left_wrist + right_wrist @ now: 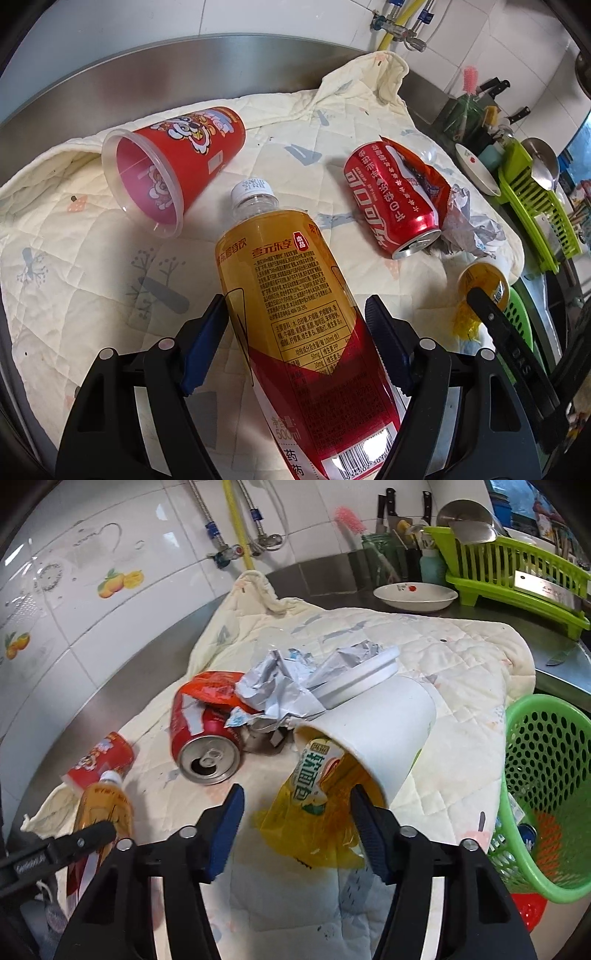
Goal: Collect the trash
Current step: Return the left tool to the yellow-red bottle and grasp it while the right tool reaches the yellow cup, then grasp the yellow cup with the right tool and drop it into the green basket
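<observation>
In the left wrist view the left gripper (297, 321) stands wide around a plastic drink bottle (291, 295) with yellow-and-red label, which lies on a quilted cloth (92, 258) spread over the steel worktop (184, 66); one blue pad touches the bottle's left side, the other sits just beside its right side, and the white cap points away from the gripper. Left of the bottle's cap a red cup (173, 162) with a clear rim lies on its side, mouth toward the camera. Right of the bottle a red soda can (391, 203) lies on the cloth with its opened top facing the camera, a red wrapper (424, 173) and crumpled paper (469, 221) touching its far side. In the right wrist view the right gripper (297, 819) is spread wide, holding nothing, its blue pads on either side of a yellow wrapper (314, 805) that spills from the mouth of a white paper cup (376, 731) lying tipped on the cloth; the right pad is just beside the cup's rim. A white lid (362, 679) lies behind the cup, with the crumpled paper to the cup's left and the soda can further left. Right of the cup a green basket (546, 794) holds some scraps, too unclear to name. Behind the cloth stand a white dish (413, 594) and a green rack (509, 576) with metal ware in it.
</observation>
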Available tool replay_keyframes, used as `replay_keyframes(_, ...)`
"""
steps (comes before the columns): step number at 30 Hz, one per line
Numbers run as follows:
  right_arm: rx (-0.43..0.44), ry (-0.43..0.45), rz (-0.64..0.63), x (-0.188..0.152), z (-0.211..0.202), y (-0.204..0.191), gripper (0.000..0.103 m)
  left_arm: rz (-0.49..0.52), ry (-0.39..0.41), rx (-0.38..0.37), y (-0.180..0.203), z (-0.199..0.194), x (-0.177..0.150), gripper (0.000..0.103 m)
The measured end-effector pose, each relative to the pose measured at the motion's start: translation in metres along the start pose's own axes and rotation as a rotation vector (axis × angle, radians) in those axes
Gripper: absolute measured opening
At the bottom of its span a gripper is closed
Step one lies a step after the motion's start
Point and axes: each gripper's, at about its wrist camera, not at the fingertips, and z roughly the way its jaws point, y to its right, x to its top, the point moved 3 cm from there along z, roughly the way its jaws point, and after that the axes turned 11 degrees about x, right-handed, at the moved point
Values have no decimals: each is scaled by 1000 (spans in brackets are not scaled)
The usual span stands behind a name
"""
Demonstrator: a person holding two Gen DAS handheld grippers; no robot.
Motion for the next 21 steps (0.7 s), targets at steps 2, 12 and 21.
replay_keyframes(2,-5,-9,8,0,3,1,47,0,0,-2,-2,0,-1,74)
replay_keyframes(12,62,7,-33,-5,-19,-13,29,-12,17,-8,-9,-7,-3,74)
replay_keyframes(21,158,21,-84,-13,-58,-29,27,1,48,-28,-3,-29,-9,73)
